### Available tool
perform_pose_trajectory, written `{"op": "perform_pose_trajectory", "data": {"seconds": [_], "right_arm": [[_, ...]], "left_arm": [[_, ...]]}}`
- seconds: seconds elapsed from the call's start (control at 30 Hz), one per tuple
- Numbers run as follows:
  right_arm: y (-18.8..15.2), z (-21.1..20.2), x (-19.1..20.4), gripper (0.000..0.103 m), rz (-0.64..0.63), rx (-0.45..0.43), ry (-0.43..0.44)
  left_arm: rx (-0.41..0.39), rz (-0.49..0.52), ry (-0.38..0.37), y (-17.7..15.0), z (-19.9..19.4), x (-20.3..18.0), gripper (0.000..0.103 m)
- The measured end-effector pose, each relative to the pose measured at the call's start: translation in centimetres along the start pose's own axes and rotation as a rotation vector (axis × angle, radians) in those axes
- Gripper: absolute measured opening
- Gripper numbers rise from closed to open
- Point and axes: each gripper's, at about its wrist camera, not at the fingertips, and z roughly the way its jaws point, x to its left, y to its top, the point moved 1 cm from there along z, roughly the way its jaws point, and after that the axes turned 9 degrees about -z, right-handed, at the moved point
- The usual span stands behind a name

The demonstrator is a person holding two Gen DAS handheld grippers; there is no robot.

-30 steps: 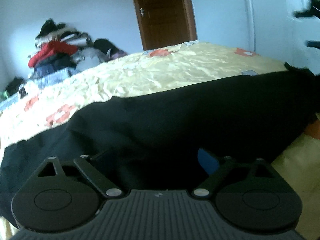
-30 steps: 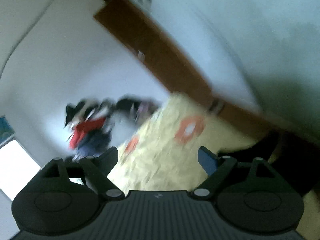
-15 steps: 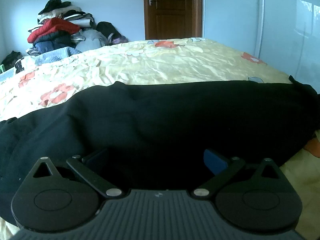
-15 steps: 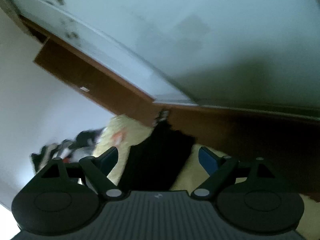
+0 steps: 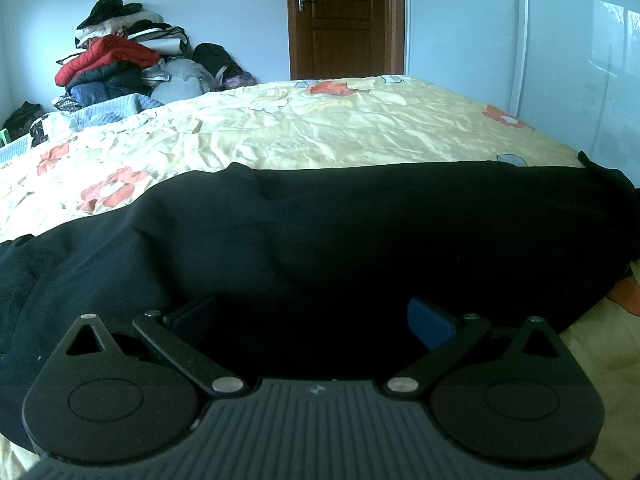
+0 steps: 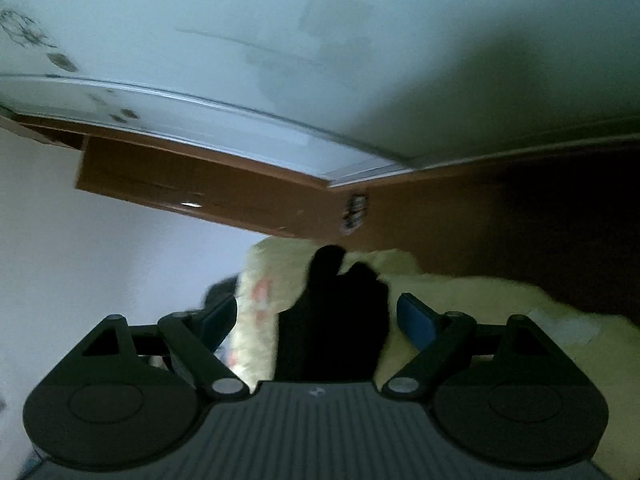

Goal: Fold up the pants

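Bedroom in a home. I'm at the near edge of a bed (image 5: 360, 136) under a wrinkled yellow sheet with orange flowers. Far left, a heap of clothes and bedding (image 5: 116, 68) piled against the pale wall. Far centre, a brown panelled wooden door (image 5: 340, 20) with lever handle. Right side, glossy white wardrobe panels (image 5: 580, 60).
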Motion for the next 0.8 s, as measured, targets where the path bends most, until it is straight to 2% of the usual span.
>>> {"op": "perform_pose_trajectory", "data": {"seconds": [0.03,0.07,0.1,0.13,0.2,0.23,0.3,0.43,0.53,0.6,0.67,0.73,0.8], "right_arm": [[-0.1,-0.4,0.4,0.087,-0.022,-0.001,0.023],[-0.2,-0.6,0.9,0.080,-0.043,0.001,0.034],[-0.2,-0.9,1.3,0.069,-0.064,0.009,0.039],[0.0,-0.6,1.2,0.062,-0.074,0.016,0.036],[0.5,0.0,1.8,0.032,-0.107,0.032,0.020],[0.5,0.2,2.1,0.026,-0.139,0.039,0.002],[0.5,-0.2,2.8,0.007,-0.200,0.044,-0.055],[0.0,-1.0,3.6,0.004,-0.226,0.010,-0.088],[-0.6,-2.8,6.6,0.004,-0.285,-0.053,0.010],[-1.1,-4.5,8.7,0.004,-0.383,-0.080,0.014],[-1.5,-5.3,8.5,0.004,-0.396,-0.046,-0.066],[-1.9,-5.3,7.0,0.004,-0.426,0.003,-0.221],[-2.3,-4.2,4.8,0.005,-0.442,0.118,-0.343]], "left_arm": [[0.000,0.000,0.000,0.0,0.0,0.0,0.103],[0.000,0.000,0.000,0.0,0.0,0.0,0.103],[0.000,0.000,0.000,0.0,0.0,0.0,0.103],[0.000,0.000,0.000,0.0,0.0,0.0,0.103],[0.000,0.000,0.000,0.0,0.0,0.0,0.103],[0.000,0.000,0.000,0.0,0.0,0.0,0.103],[0.000,0.001,0.000,0.0,0.0,0.0,0.103],[0.000,0.001,0.000,0.0,0.0,0.0,0.103],[0.000,0.000,0.000,0.0,0.0,0.0,0.103],[0.000,0.000,0.000,0.0,0.0,0.0,0.103],[0.000,0.000,-0.001,0.0,0.0,0.0,0.103],[0.000,0.000,-0.002,0.0,0.0,0.0,0.103],[0.000,0.000,-0.002,0.0,0.0,0.0,0.103]]}}
